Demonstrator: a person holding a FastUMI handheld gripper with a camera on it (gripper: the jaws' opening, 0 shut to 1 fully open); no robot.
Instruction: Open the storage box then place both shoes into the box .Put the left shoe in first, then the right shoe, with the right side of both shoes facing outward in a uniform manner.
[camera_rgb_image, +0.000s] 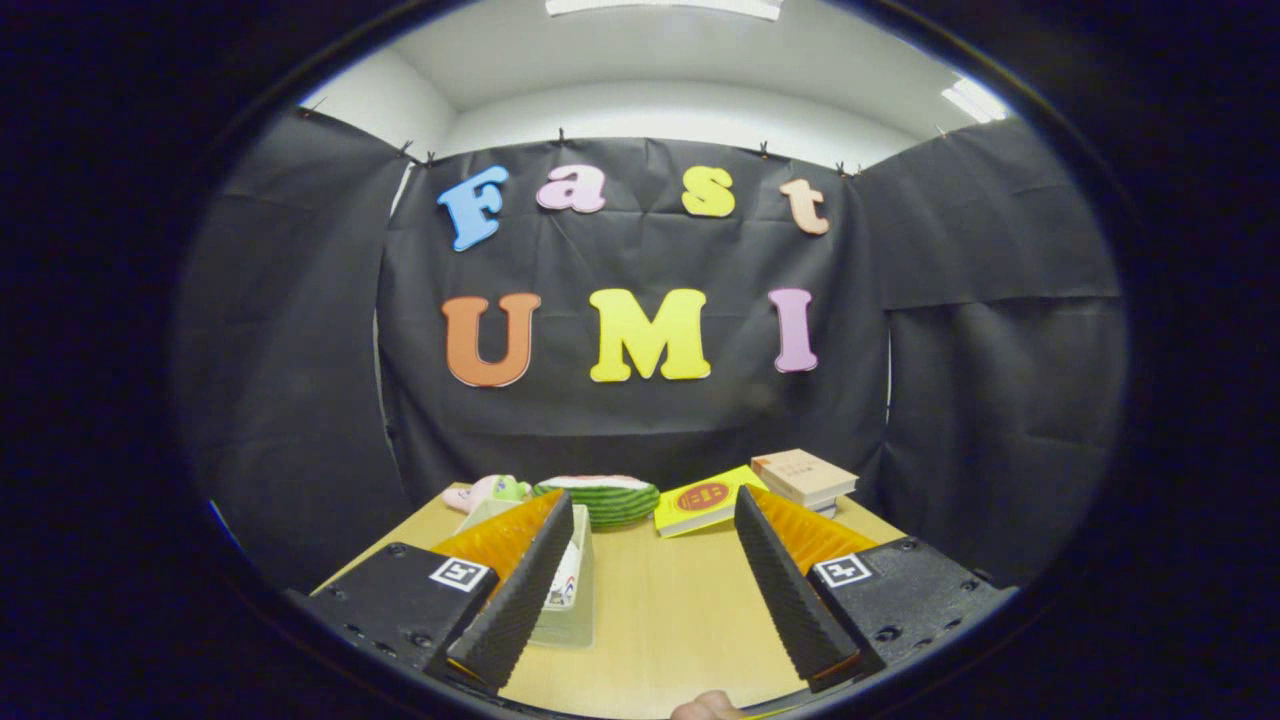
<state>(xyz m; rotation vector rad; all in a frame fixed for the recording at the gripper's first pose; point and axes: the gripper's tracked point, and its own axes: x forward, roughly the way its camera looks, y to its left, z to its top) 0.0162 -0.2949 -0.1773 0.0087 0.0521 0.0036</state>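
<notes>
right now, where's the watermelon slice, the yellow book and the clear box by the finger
watermelon slice (600, 497): gripper view, on its striped green rind
yellow book (700, 500): gripper view, on its front cover
clear box (572, 590): gripper view, on its side wall beside the finger

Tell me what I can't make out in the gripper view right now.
- Storage box: clear box mostly behind the left finger; lid state unreadable.
- Pink item beyond the box: part hidden, too small to identify.
- Book stack: covers too small to read.
- Gripper: jaws open, nothing between them.
</notes>
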